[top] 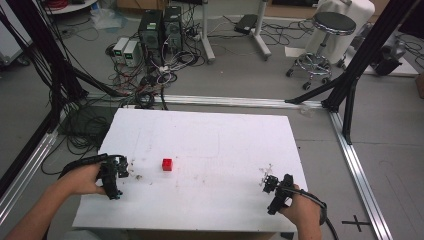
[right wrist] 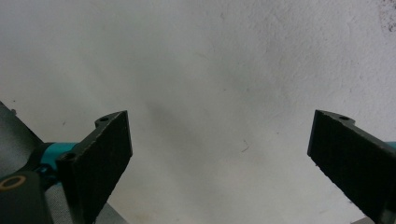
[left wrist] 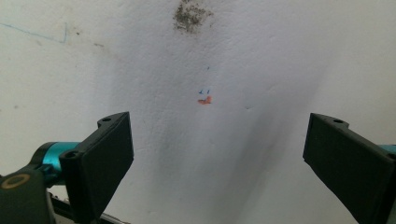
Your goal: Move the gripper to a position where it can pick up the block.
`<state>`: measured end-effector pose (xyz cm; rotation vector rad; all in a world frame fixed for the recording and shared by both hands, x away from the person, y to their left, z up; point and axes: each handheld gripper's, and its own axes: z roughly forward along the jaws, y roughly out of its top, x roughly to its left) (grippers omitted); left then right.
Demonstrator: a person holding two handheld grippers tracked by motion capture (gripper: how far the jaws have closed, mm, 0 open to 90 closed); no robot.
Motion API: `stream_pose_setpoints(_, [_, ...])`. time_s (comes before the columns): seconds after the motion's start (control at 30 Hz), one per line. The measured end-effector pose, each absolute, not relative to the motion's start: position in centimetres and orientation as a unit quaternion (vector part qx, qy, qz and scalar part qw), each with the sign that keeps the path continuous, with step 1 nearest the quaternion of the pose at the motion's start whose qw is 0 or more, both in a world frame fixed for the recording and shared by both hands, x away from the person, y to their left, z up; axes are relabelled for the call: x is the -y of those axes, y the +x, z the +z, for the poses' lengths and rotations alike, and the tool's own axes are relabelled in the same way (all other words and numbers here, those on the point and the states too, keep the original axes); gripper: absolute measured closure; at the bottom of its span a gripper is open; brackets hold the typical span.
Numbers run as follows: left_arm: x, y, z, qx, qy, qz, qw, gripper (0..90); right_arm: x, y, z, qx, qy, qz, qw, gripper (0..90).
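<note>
1. Red cube [top: 167,164]. One small block with flat faces and sharp edges, resting square on the white tabletop [top: 225,145], left of the board's middle and toward the person's side. Nothing touches it.

2. Handling, judged from its look: light, rigid, probably plastic or painted wood, not fragile. The smooth faces may be a little slippery, and so small a block could skid or tip if nudged by one jaw before the other.

3. Where to take hold, as a judgement: across two opposite upright faces, jaws level and centred on the cube, closing evenly. The top is a poor place, since it offers no opposing surface.

4. Left tool [top: 118,171]. Near the cube, on its left and slightly nearer the person, held in the left hand [top: 85,180]. In the left gripper view its jaws stand wide apart with nothing between them but bare board, a small orange mark [left wrist: 204,100] and a grey smudge [left wrist: 190,15].

5. Right tool [top: 274,184]. Well apart from the cube, on its far right, toward the board's near right corner. In the right gripper view its jaws stand wide apart over bare white surface, holding nothing.

6. Surroundings beyond the cube: tabletop scuffed and speckled; a stool [top: 325,35] and computer towers [top: 160,30] on the floor past the board's far edge.
</note>
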<state>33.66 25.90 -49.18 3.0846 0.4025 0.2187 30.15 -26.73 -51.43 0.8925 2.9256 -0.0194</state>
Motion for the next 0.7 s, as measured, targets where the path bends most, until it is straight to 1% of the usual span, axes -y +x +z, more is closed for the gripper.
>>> stream_pose_setpoints(0.23, [-25.9,34.1,-49.0,-0.125,0.99,0.07,0.014,8.9,26.8,30.1,-51.5,-0.956,0.291,-0.005,0.041,5.7])
stream_pose_setpoints(0.7, [-25.2,36.2,-48.7,-0.115,0.991,0.066,0.016,9.0,27.0,30.1,-51.6,-0.956,0.289,-0.001,0.039,5.7])
